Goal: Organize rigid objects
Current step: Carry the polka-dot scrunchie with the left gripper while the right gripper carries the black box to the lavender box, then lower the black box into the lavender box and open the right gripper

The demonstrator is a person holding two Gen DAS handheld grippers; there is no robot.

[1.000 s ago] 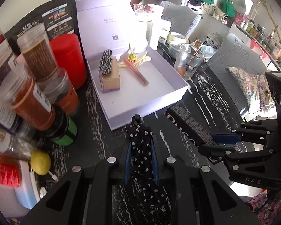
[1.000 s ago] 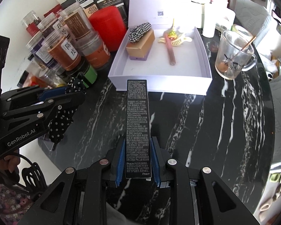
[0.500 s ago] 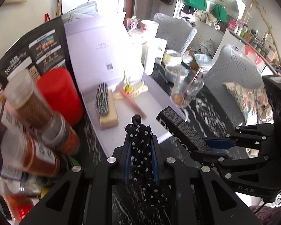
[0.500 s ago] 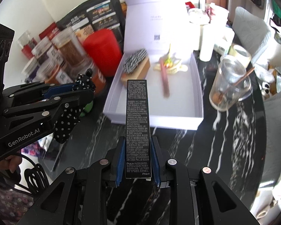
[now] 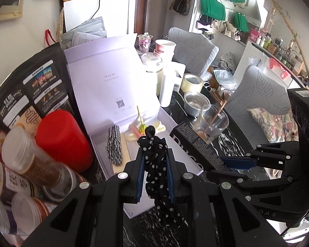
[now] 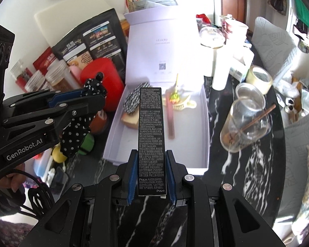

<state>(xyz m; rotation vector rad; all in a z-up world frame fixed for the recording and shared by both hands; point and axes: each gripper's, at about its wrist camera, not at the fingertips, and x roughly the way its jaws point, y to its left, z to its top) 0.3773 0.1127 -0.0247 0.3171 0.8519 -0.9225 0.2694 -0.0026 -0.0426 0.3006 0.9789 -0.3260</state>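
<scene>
Carrying two items above the dark marbled table (image 6: 247,164), we see the right gripper (image 6: 152,177) clenched on the near end of a long black carton (image 6: 151,135), which looks stiff, light and smooth-sided; held by one end, it may pivot, so a grip nearer its middle would steady it. At frame left, the left gripper (image 5: 155,177) is clamped on a polka-dot scrunchie (image 5: 158,177), soft and limp, its tail drooping below the jaws. Centre frame, the lilac tray (image 6: 206,127) keeps bare floor along its right half; the raised lid behind, the red canister (image 6: 105,82) and the glass (image 6: 245,127) bound the approach.
</scene>
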